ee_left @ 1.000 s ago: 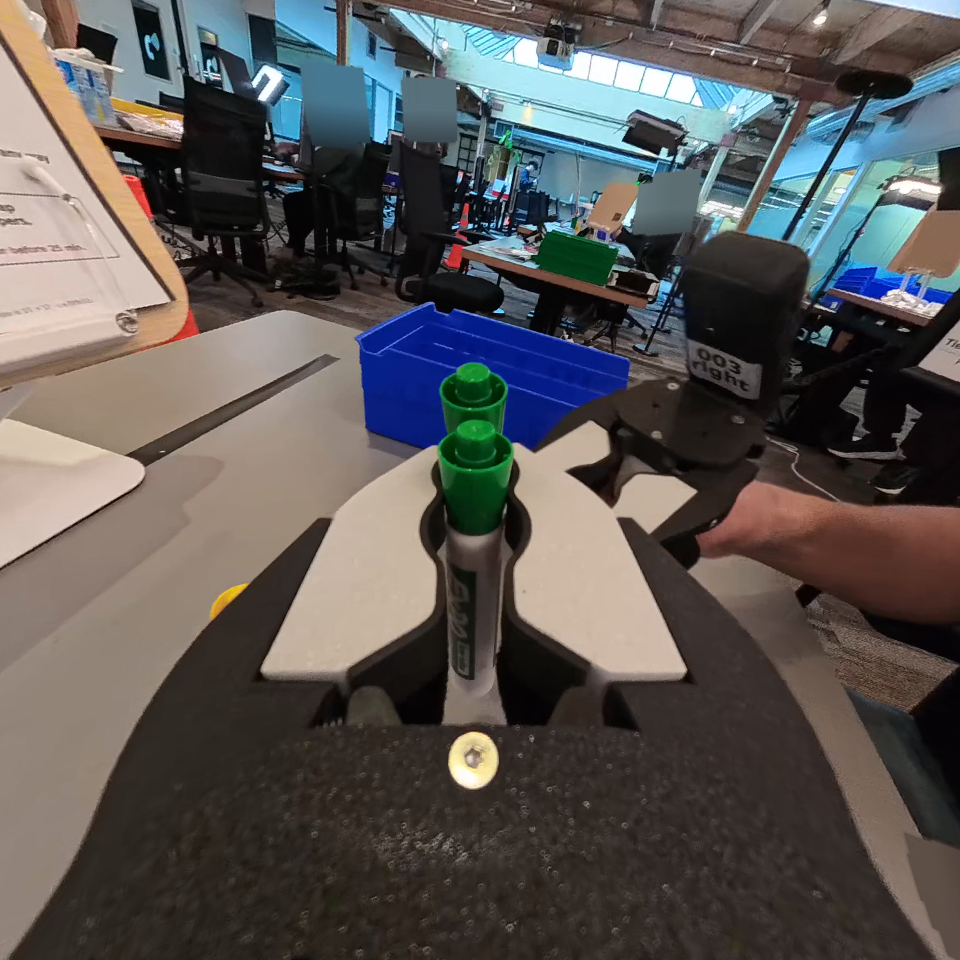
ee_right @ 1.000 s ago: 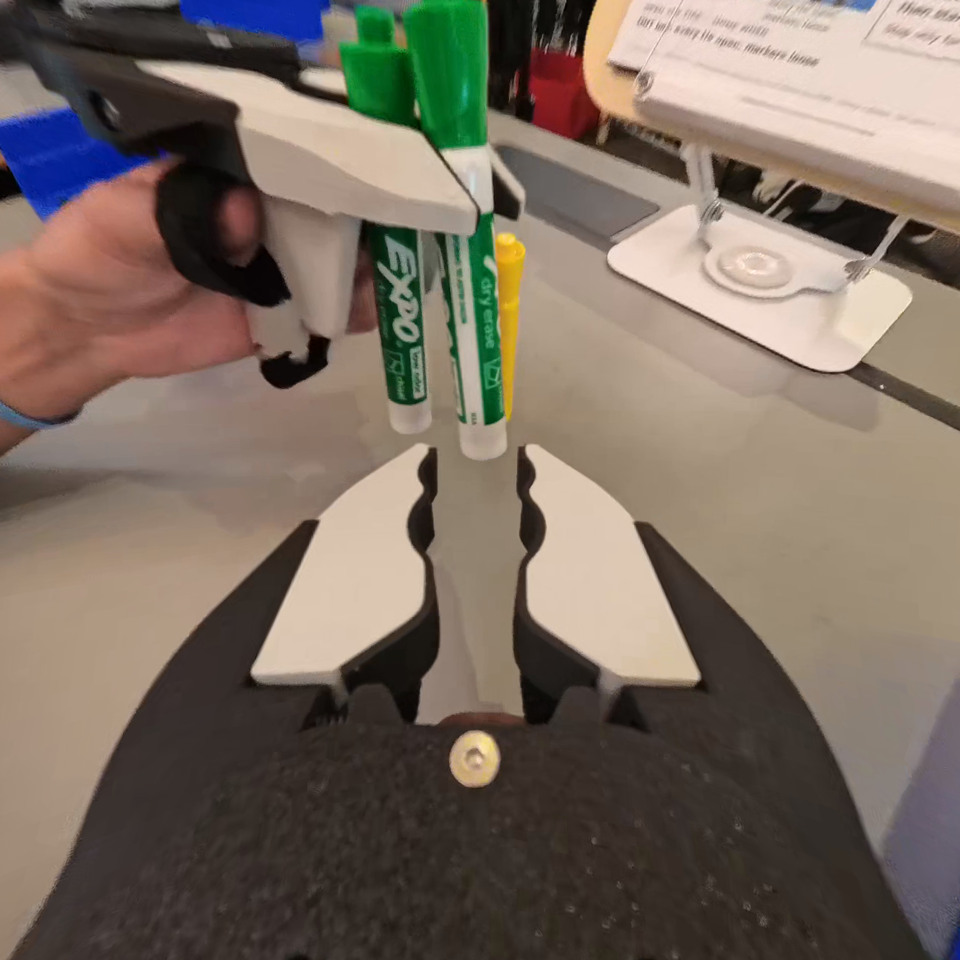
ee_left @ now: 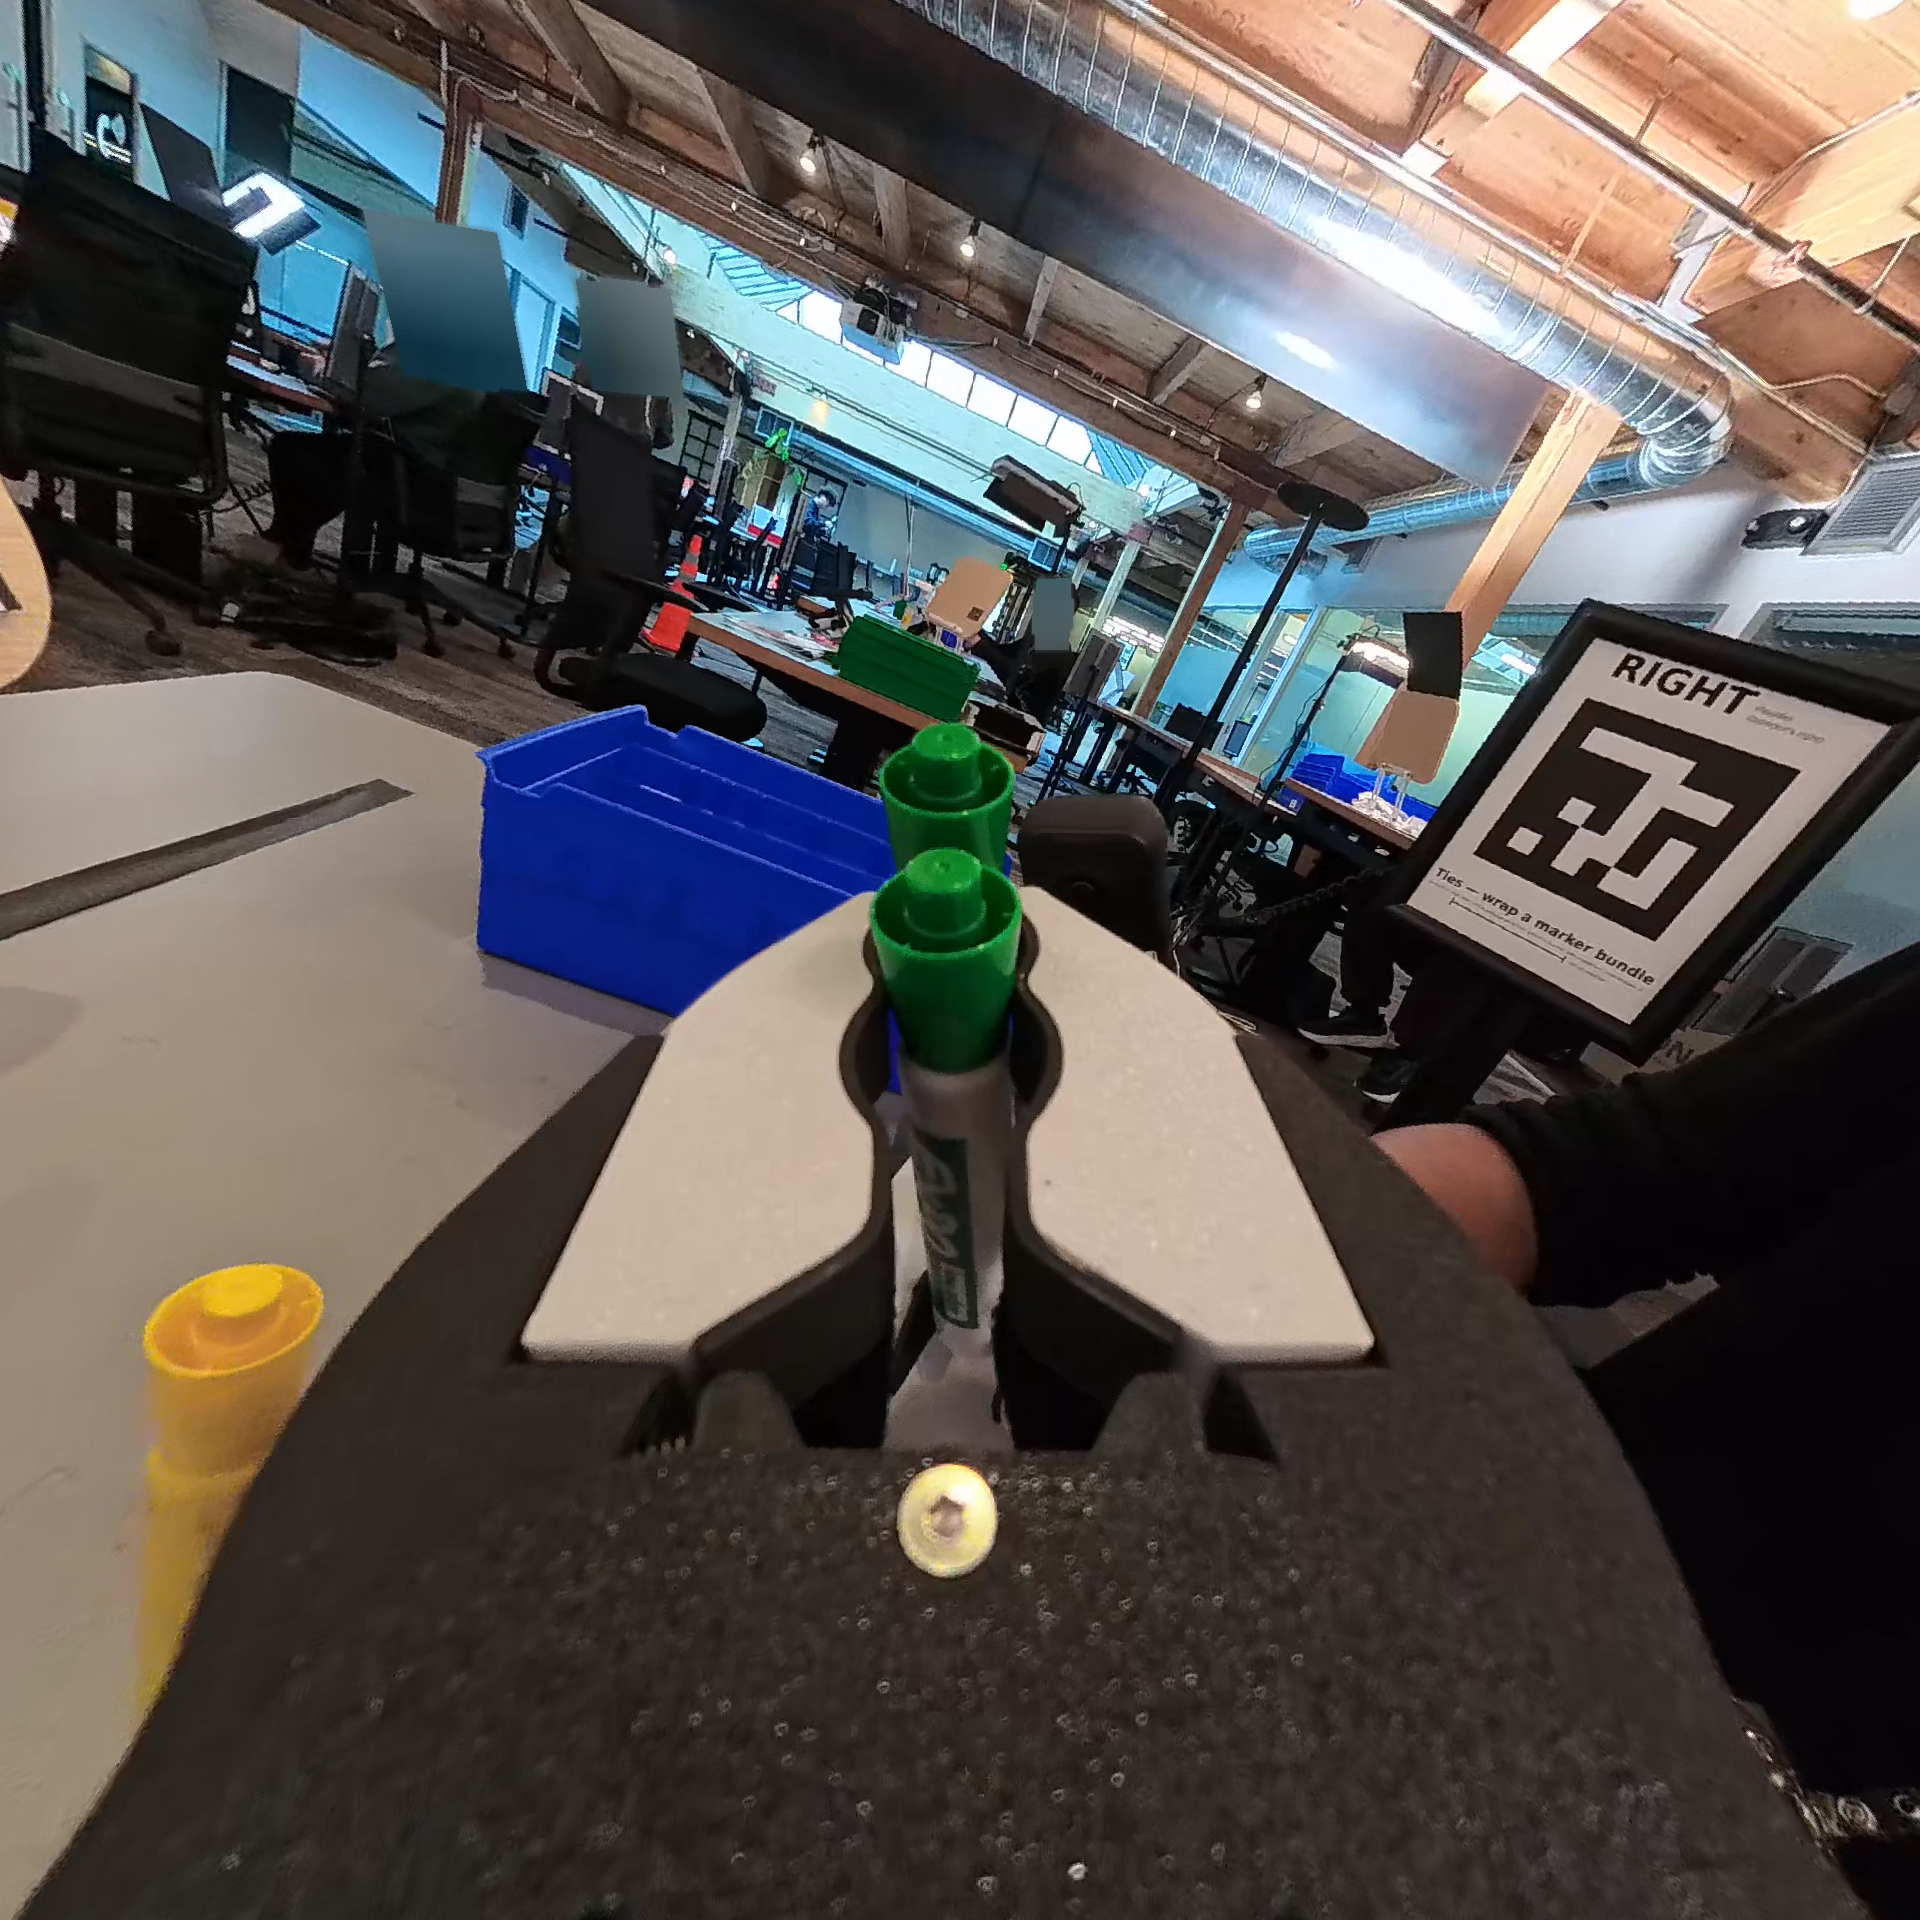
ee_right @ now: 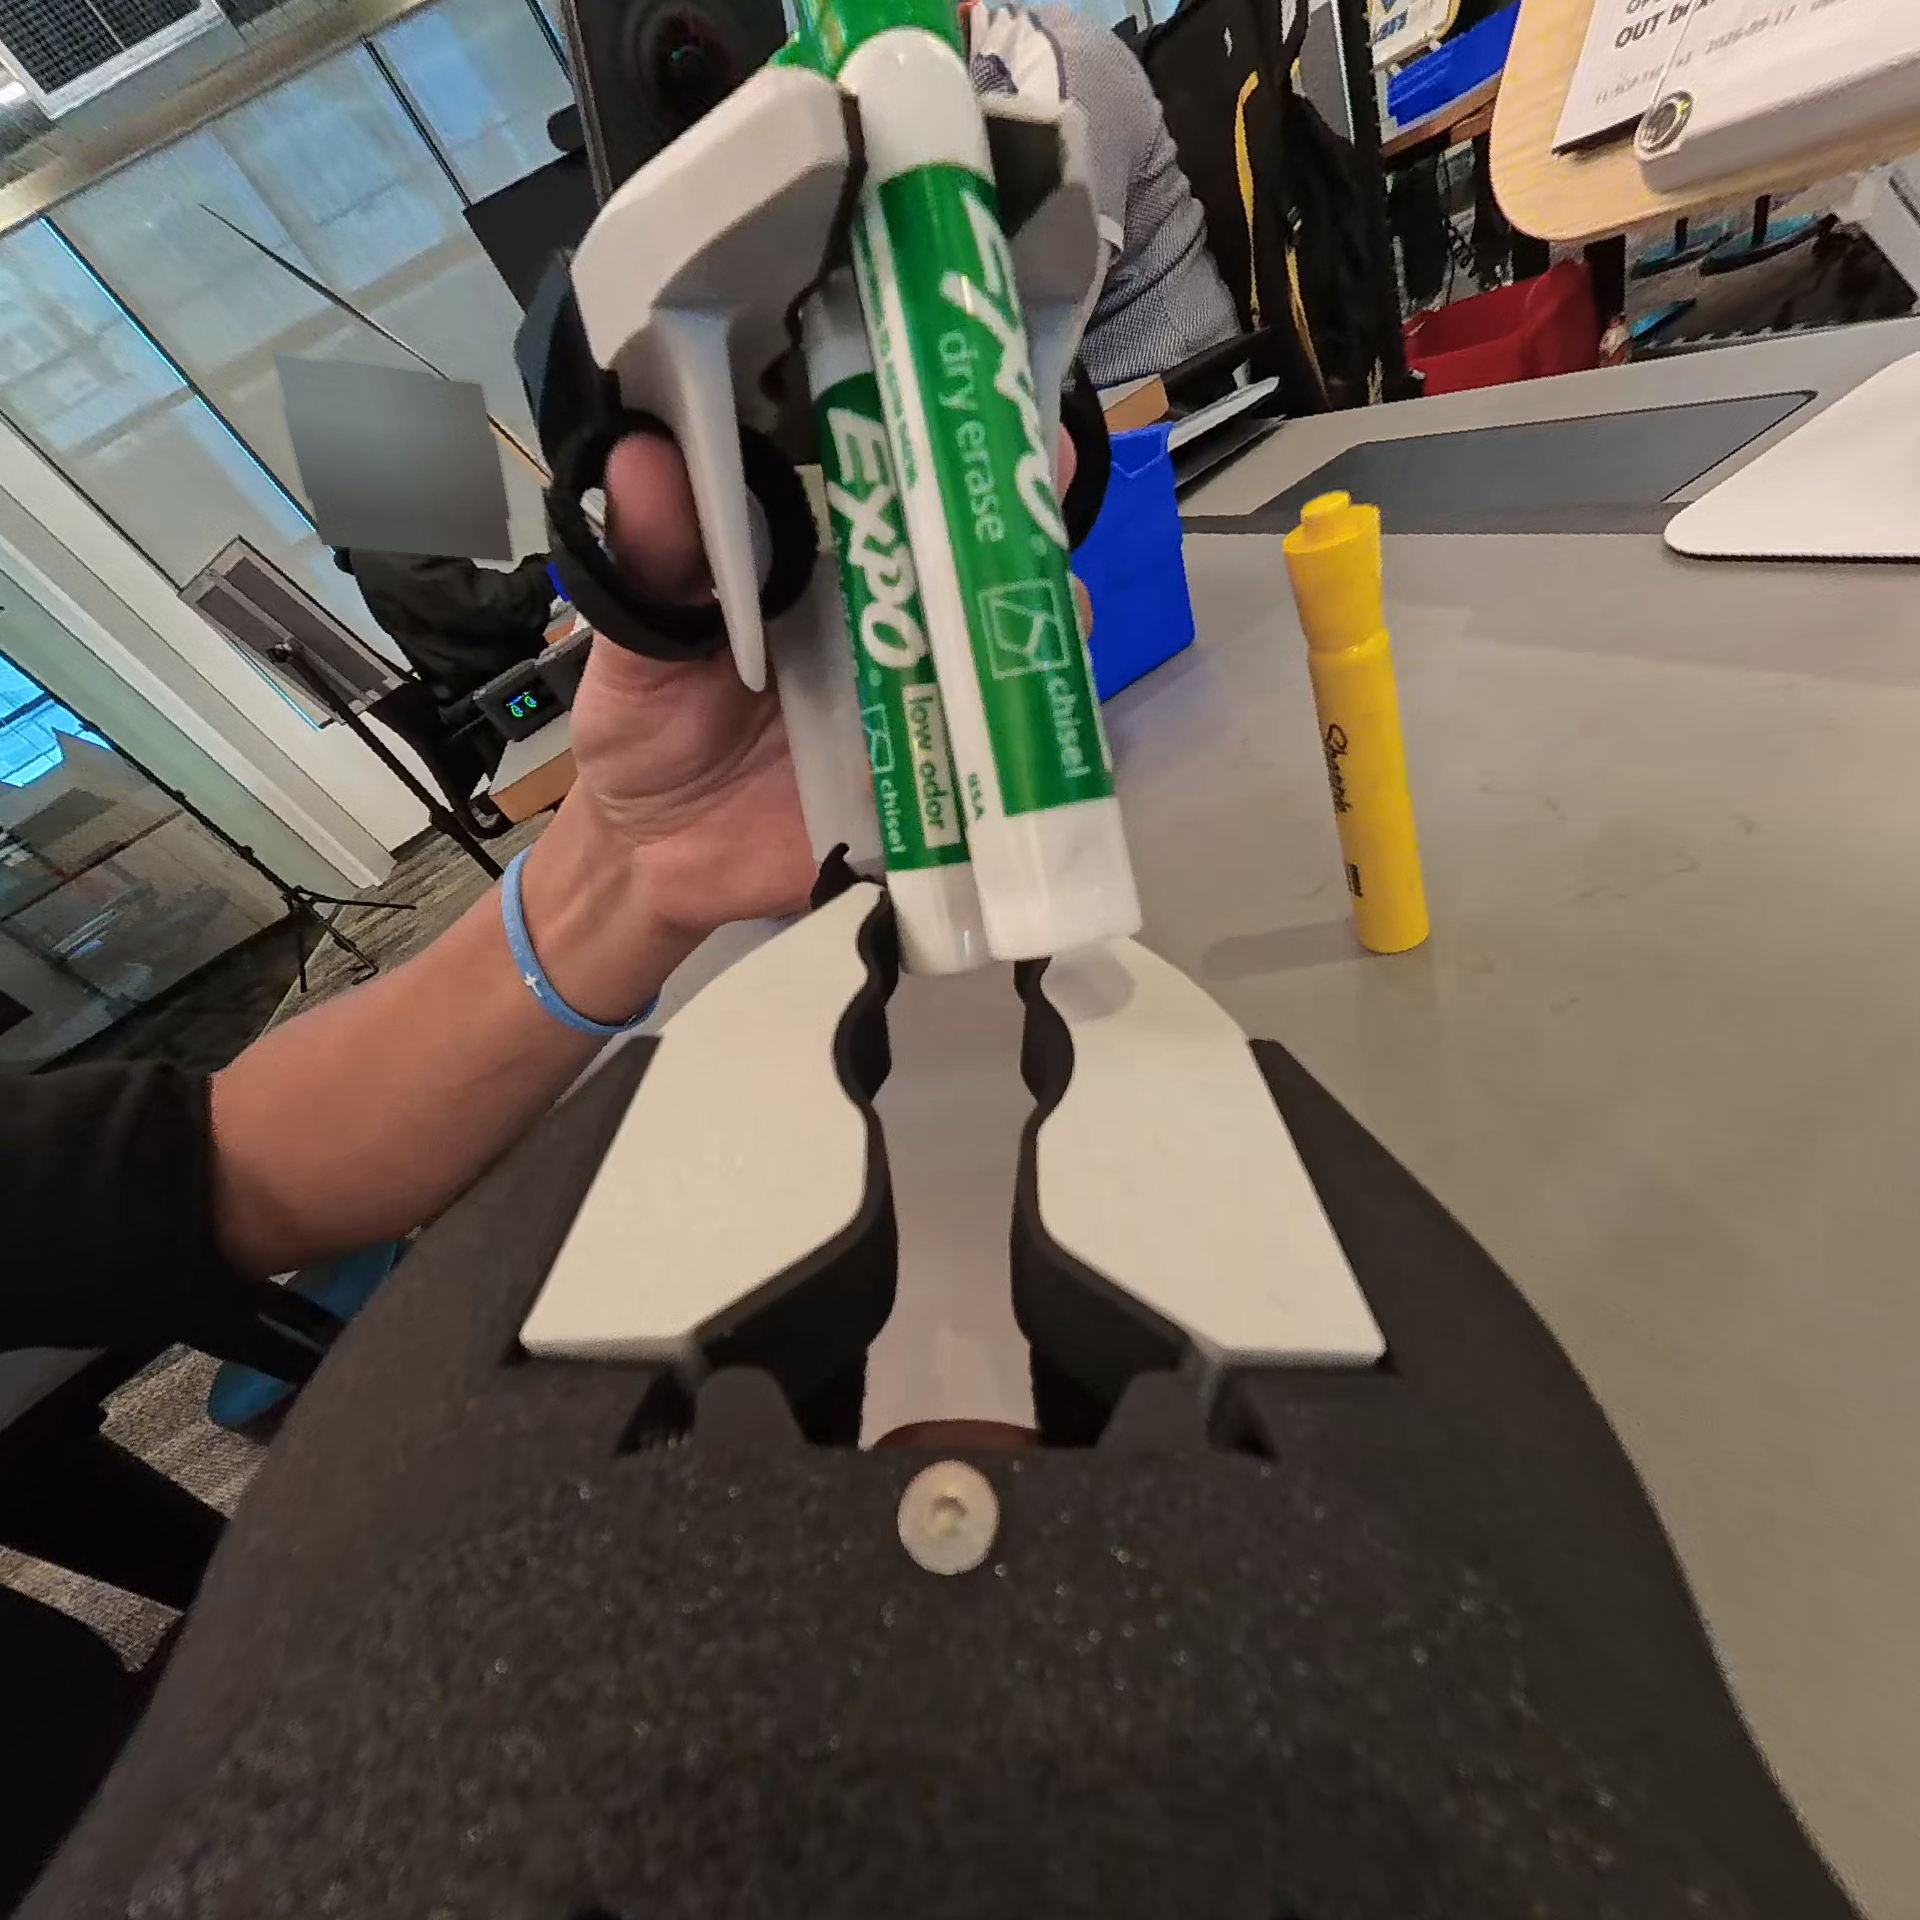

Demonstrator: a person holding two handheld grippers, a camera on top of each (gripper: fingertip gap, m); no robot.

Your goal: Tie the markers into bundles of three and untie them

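Grey table (ee_right: pixel 1558 1143): yellow marker (ee_right: pixel 1356 727) standing upright; blue bin (ee_left: pixel 665 862) at far edge. Left gripper (ee_left: pixel 948 997) clenched on two green markers (ee_right: pixel 966 540), held upright above the table. Right gripper (ee_right: pixel 951 997) released, empty, just beneath their ends. Room: open workshop, timber ceiling, silver duct (ee_left: pixel 1403 239), desks, office chairs.
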